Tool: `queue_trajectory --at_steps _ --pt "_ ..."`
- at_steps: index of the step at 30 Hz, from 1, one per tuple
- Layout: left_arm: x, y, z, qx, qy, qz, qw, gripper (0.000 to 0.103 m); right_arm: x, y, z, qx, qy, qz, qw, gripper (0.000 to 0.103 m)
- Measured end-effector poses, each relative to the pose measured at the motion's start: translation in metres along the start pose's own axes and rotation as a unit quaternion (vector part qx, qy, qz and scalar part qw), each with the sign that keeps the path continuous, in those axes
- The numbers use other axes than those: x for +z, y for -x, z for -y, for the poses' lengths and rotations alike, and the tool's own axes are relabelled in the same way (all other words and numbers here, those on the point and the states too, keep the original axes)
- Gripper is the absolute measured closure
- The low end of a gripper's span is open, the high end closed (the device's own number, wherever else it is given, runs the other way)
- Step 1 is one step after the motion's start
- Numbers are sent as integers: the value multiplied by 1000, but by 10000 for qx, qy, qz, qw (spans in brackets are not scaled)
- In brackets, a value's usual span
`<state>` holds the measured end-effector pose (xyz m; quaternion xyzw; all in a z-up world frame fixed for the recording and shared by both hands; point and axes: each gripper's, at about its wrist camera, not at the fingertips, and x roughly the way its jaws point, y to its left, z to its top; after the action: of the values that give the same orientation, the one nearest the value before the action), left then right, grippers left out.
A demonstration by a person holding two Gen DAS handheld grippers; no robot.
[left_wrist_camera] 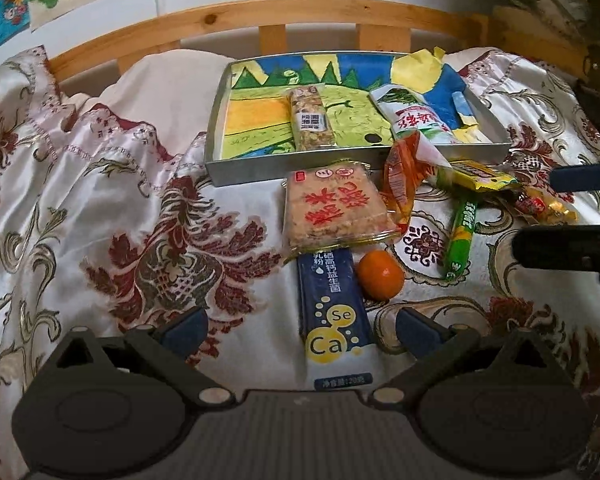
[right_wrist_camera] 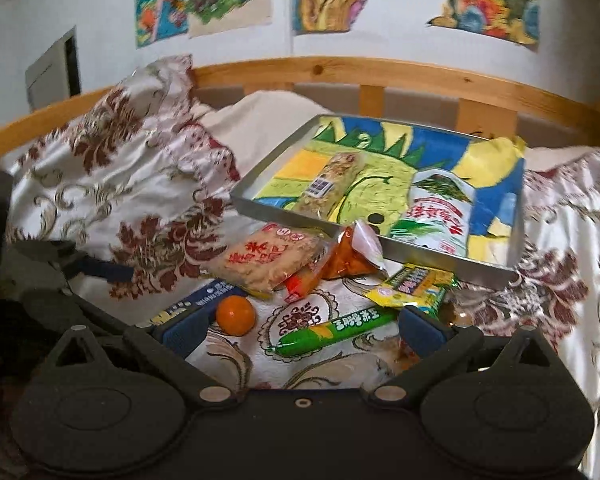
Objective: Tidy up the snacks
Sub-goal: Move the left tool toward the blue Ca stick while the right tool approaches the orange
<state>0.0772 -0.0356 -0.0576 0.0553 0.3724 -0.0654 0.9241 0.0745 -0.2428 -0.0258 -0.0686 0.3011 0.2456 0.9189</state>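
Note:
A metal tray (left_wrist_camera: 256,170) (right_wrist_camera: 272,216) lined with a colourful drawing holds a nut bar (left_wrist_camera: 310,118) (right_wrist_camera: 332,184) and a white-green packet (left_wrist_camera: 416,116) (right_wrist_camera: 440,216). In front of it lie a rice cake pack (left_wrist_camera: 334,210) (right_wrist_camera: 268,262), an orange packet (left_wrist_camera: 400,184) (right_wrist_camera: 348,256), a yellow bar (left_wrist_camera: 480,176) (right_wrist_camera: 416,284), a green sausage stick (left_wrist_camera: 462,236) (right_wrist_camera: 336,330), a small orange (left_wrist_camera: 380,275) (right_wrist_camera: 236,315) and a blue sachet (left_wrist_camera: 334,312) (right_wrist_camera: 208,296). My left gripper (left_wrist_camera: 300,330) is open around the sachet's near end. My right gripper (right_wrist_camera: 300,328) is open above the green stick.
The bed is covered by a floral satin cloth (left_wrist_camera: 120,208) (right_wrist_camera: 120,208). A wooden headboard rail (left_wrist_camera: 260,12) (right_wrist_camera: 380,76) runs behind the tray, with drawings on the wall above. The right gripper's dark fingers (left_wrist_camera: 560,248) show at the left view's right edge.

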Motion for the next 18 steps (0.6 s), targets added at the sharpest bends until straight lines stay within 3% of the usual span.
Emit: queue_trajectory --at_steps 6,15,18 --pt "0 -5 -11 -213 165 -59 9996 6 2 -25 -2 216 701 -273 9969 8" --pt "-2 -16 -24 -507 350 -277 9977 16 7 -65 -22 902 1379 -630 9843 28" --pt "-1 -18 -26 -528 382 -339 9973 25 8 -77 -29 1047 1535 -700 9801 36"
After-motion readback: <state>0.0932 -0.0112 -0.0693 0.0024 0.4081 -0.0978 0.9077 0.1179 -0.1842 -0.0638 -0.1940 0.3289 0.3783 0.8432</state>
